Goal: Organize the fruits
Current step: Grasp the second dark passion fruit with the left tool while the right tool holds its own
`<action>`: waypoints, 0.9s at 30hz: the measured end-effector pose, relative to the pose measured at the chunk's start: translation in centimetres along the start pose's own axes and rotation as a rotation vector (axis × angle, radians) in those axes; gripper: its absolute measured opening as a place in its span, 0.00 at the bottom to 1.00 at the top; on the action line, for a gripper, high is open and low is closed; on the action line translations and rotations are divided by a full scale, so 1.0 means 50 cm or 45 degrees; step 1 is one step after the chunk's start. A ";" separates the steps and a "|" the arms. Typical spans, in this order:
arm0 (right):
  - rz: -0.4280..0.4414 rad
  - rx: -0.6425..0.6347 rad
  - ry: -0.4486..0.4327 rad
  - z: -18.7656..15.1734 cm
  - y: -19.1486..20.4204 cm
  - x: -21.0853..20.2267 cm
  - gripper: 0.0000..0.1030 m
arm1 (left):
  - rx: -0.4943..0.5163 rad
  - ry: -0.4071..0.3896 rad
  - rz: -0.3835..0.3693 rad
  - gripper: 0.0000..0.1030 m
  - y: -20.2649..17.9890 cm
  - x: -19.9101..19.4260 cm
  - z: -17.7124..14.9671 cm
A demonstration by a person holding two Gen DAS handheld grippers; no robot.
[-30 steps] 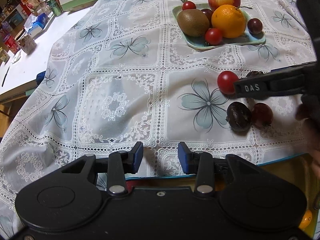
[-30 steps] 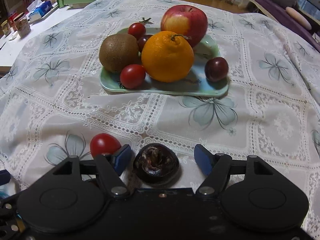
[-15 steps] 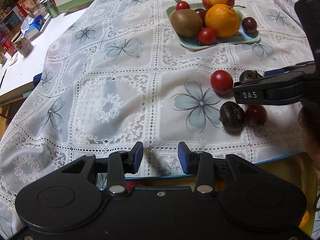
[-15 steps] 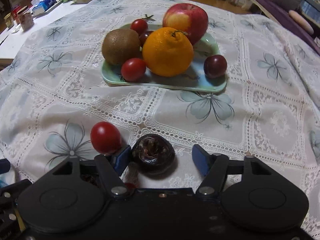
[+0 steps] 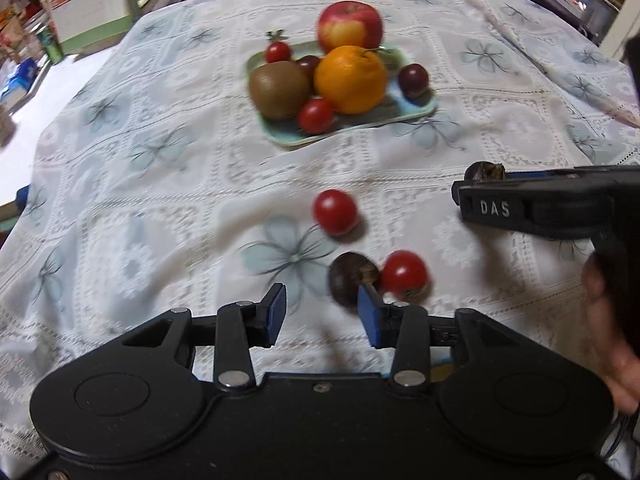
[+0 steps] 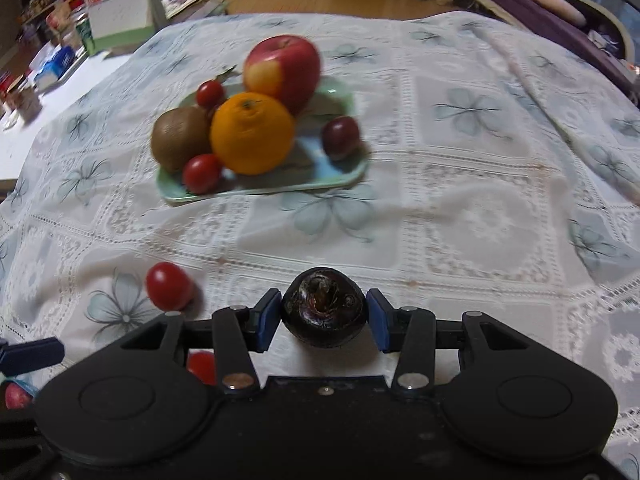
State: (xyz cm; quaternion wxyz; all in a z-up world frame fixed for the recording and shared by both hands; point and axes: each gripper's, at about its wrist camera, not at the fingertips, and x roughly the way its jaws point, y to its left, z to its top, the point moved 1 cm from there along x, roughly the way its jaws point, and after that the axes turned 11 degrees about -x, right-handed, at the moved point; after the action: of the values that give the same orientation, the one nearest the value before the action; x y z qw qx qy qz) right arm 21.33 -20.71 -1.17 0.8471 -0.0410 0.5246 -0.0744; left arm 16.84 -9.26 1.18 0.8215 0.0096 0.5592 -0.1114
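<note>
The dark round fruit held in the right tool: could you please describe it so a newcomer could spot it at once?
Start at the green tray of fruit on the lace tablecloth, then come toward the camera. There the right tool clamps a dark fruit. Unlike the red tomato beside it, it is blackish-brown and wrinkled.

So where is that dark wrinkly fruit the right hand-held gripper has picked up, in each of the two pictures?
Left wrist view: the dark fruit peeks out at the right edge, at the tip of the right hand-held gripper.
Right wrist view: it sits low in the centre, pinched between the blue pads.
Shared landmark: the green plate with the orange, farther up the cloth.
</note>
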 end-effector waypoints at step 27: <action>0.050 0.109 -0.052 -0.030 -0.027 -0.013 0.45 | -0.160 0.013 -0.005 0.50 0.043 0.023 0.044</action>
State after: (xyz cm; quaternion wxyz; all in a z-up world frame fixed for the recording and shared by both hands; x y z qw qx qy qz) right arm 19.59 -21.92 -1.09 0.8599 0.0042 0.5042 -0.0793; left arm 19.67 -7.67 0.72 0.8174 -0.0425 0.5693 -0.0775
